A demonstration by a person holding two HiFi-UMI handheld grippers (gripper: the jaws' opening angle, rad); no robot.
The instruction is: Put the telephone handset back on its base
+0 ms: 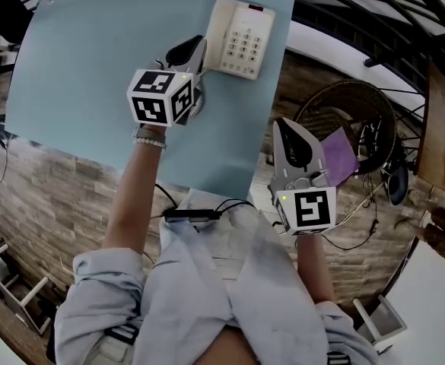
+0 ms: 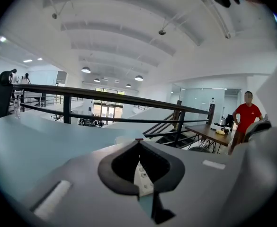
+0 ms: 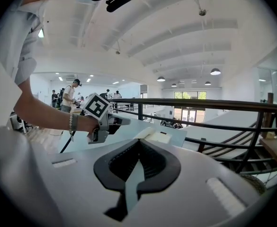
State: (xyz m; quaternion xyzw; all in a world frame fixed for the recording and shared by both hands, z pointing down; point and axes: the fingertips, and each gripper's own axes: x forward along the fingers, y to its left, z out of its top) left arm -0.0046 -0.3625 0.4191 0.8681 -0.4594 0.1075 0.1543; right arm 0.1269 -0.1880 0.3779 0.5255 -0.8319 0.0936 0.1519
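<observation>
Cream telephone [image 2: 143,179] half-hidden behind left gripper [image 2: 139,142]

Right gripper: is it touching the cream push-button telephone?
Apart. The head view shows the right gripper past the edge of the pale blue table, well short of the cream telephone.

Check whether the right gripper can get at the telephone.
Probably yes: only bare table lies between the right gripper and the telephone, and the left gripper sits at the phone's other side.

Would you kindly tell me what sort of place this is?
Probably a mezzanine in a large open hall or office: a black railing edges it, a staircase descends beyond, and pendant lamps hang overhead.
</observation>
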